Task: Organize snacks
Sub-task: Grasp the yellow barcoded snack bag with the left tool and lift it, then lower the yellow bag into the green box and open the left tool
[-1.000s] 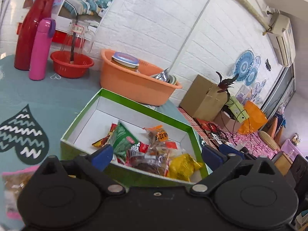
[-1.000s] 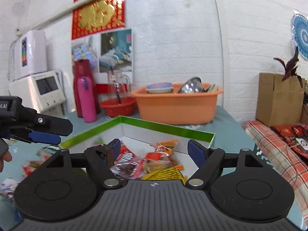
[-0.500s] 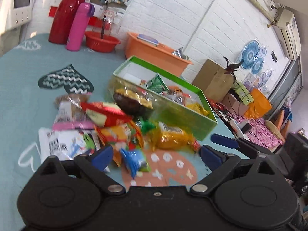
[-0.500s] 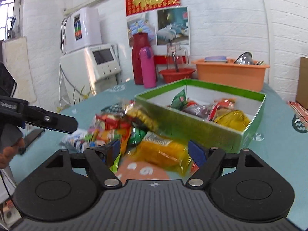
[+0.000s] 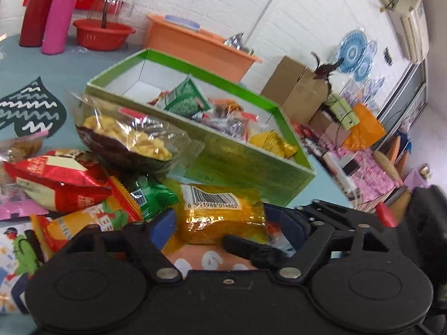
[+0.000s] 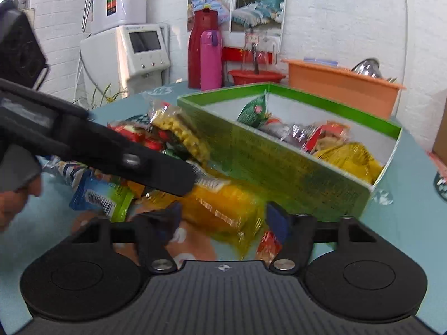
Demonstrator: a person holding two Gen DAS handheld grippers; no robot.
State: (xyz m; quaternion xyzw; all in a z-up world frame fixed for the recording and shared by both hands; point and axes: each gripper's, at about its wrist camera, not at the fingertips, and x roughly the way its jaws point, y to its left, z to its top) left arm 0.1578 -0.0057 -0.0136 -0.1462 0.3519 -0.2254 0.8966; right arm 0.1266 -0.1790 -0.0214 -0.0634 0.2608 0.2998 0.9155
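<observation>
A green box (image 5: 245, 164) (image 6: 293, 173) with a white inside holds several snack packs. A pile of loose snacks lies on the blue table beside it. A yellow pack with a barcode (image 5: 223, 217) (image 6: 223, 206) lies nearest the box. My left gripper (image 5: 223, 227) is open, its blue pads on either side of this yellow pack. My right gripper (image 6: 223, 217) is open and low over the same pack from the other side; its fingers show in the left wrist view (image 5: 251, 248). A clear bag of yellow chips (image 5: 125, 139) leans on the box.
An orange basin (image 5: 195, 47), a red bowl (image 5: 103, 33), a pink bottle (image 5: 58, 14) and a red flask (image 5: 36, 8) stand at the table's far side. A white appliance (image 6: 125, 50) stands behind the table. Cardboard boxes (image 5: 296, 89) sit beyond the right edge.
Both grippers have dropped from over the box toward the snack pile and closed in on the yellow pack. Both stay open.
</observation>
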